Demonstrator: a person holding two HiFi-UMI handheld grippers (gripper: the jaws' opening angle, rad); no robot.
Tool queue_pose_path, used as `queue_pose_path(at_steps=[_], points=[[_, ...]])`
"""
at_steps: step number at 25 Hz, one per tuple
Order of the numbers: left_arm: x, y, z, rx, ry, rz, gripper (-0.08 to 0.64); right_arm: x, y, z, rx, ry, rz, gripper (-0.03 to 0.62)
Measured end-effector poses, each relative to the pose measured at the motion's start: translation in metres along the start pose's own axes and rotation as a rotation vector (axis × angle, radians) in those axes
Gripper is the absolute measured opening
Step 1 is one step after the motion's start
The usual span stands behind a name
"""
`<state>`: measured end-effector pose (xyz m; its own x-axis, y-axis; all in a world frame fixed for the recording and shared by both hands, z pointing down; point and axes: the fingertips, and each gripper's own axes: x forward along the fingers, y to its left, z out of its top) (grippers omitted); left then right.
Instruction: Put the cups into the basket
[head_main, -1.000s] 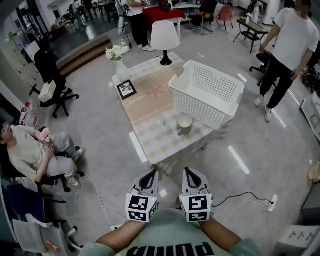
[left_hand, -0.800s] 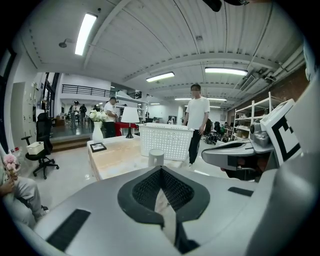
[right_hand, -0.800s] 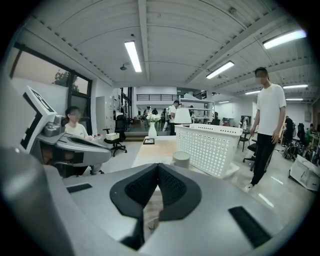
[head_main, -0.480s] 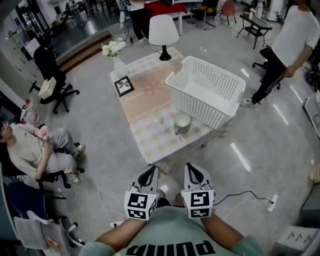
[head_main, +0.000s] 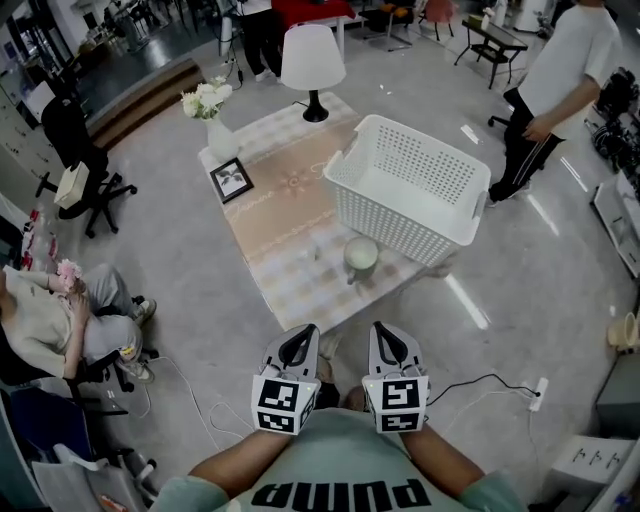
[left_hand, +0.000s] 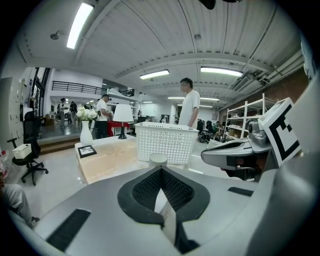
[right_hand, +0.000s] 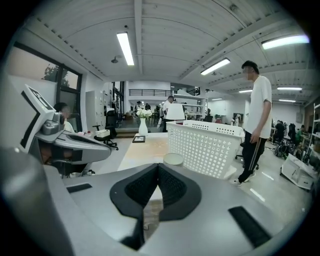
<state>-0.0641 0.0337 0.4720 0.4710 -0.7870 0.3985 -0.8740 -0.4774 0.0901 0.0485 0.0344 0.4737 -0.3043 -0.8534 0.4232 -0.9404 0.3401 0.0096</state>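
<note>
Ahead of the left hand-held gripper (head_main: 297, 347) and the right hand-held gripper (head_main: 389, 346), both closed and empty, the cup (head_main: 361, 257) stands on the desk (head_main: 288, 205), with the basket (head_main: 395, 215) just beyond it.

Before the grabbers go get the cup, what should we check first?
1. The cup stands upright on the table: ok.
2. The basket is open on top and empty: ok.
3. Jaws open to grab: not ok; the left gripper and the right gripper are both shut and empty.
4. Grippers near enough to the cup: not ok; both are short of the table's edge.
5. Way to the cup free: ok; the lamp, vase and picture frame stand at the far end.
6. More cups around: cannot tell; only one shows clearly.
</note>
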Motion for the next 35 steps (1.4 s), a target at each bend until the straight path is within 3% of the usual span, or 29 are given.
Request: queue_pose_path(at_steps=[20, 28, 35], points=[[0.06, 0.044, 0.037, 0.026, -0.012, -0.17, 0.002, 0.056, -0.015, 0.031, 0.019, 0.039, -0.168, 0.012], [0.067, 0.054, 0.042, 0.033, -0.018, -0.167, 0.002, 0.067, -0.019, 0.034, 0.016, 0.056, -0.18, 0.012], [0.086, 0.06, 0.038, 0.005, 0.001, -0.109, 0.002, 0.092, -0.029, 0.027, -0.006, 0.077, -0.12, 0.014]])
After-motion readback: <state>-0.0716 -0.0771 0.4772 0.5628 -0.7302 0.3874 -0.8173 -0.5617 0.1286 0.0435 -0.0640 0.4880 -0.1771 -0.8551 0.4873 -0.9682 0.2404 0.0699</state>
